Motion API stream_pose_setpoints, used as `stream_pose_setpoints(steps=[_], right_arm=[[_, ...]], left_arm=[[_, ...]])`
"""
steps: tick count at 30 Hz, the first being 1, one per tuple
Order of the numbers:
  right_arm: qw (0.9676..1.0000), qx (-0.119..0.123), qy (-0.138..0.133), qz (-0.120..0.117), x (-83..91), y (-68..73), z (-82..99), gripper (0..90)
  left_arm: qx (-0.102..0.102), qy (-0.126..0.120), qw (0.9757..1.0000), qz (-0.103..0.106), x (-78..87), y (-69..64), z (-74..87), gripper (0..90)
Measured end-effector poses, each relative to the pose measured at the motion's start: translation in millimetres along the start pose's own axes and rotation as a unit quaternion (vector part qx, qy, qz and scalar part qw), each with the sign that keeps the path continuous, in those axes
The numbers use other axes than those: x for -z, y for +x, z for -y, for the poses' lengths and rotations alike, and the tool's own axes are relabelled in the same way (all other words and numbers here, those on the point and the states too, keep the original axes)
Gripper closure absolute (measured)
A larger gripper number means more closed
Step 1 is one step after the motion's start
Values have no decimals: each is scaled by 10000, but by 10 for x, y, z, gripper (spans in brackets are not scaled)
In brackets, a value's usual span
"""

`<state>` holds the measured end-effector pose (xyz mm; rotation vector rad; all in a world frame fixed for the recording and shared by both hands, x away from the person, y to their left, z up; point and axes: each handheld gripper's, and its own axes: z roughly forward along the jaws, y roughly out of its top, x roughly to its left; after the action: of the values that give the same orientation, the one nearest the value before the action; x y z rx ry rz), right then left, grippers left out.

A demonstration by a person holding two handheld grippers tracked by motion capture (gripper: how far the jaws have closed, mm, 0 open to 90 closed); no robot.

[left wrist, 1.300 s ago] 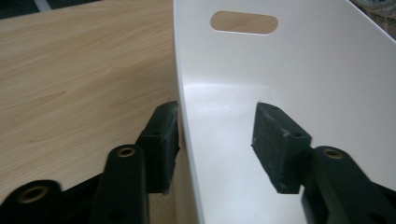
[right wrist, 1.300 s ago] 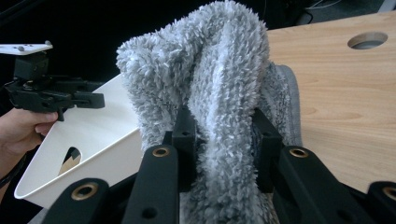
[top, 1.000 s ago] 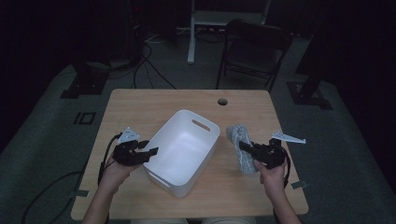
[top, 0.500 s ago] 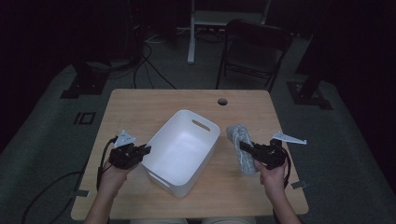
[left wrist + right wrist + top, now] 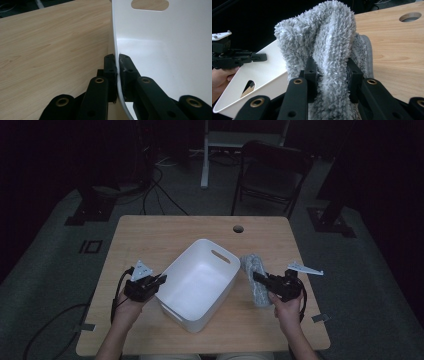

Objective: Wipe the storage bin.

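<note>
Towel (image 5: 329, 37), grey and fluffy, sits bunched between the jaws of our right gripper (image 5: 331, 70), which are clamped on a thick fold of it; the pile bulges up and over both pads in the right gripper view. From above, we see that gripper (image 5: 260, 278) at the right side of the table, its jaws pointing left into the towel (image 5: 253, 275), which lies as a long roll on the wood just beside the right wall of the white plastic tub (image 5: 200, 285).

Our left gripper (image 5: 117, 65) has just been closing, and its jaws now pinch the thin white wall of the tub (image 5: 175, 50), one pad outside and one inside, with the rim running between them. In the high view this gripper (image 5: 161, 280) meets the tub at its left long side, near the corner closest to us. In the right gripper view it (image 5: 263, 57) shows at the tub's far rim (image 5: 262, 75).

The tub stands open side up, turned at an angle on the wooden table (image 5: 165, 232), with an oval handle slot (image 5: 221, 256) in its far end wall. A round cable hole (image 5: 238, 228) sits in the table top near the far edge. Beyond the table stands a dark folding chair (image 5: 272, 175) on the grey floor.
</note>
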<state>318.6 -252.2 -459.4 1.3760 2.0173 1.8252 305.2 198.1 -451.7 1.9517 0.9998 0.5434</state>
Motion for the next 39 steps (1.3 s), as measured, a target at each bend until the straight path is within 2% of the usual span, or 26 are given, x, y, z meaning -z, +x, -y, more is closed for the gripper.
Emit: stream_pose_setpoints(steps=[3,6,8,9,13,15,21,28,31,36,39], right_arm=[[10000,-29,-10,48,-58,-5,17,696],[9999,-50,51,71,-125,-14,38,696],[9999,-21,101,91,-166,-19,40,696],[9999,-5,130,107,-189,-22,36,696],[9997,28,168,176,-271,-54,41,696],[9997,-30,168,158,-283,-74,47,696],[9995,-127,213,189,-308,-103,79,696],[9982,-215,485,276,-374,-160,165,696],[9964,-220,742,345,-434,-210,237,693],[9949,-184,917,383,-477,-263,288,691],[9943,-285,951,381,-499,-295,311,683]], left_arm=[[15,-49,10000,69,-16,-9,0,852],[-61,-51,9999,103,-24,-26,-5,853],[-137,-75,9998,135,-31,-41,-7,853],[-98,-92,9998,176,-38,-43,-7,853],[-155,-95,9996,204,-41,-42,-9,851],[-219,-105,9995,209,-42,-49,-9,852],[-218,-117,9994,227,-43,-48,-7,850],[-237,-115,9993,248,-42,-45,-6,848],[-230,-116,9993,271,-43,-42,-6,847],[-242,-111,9993,263,-44,-45,-7,846],[-254,-105,9993,256,-43,-51,-8,845]])
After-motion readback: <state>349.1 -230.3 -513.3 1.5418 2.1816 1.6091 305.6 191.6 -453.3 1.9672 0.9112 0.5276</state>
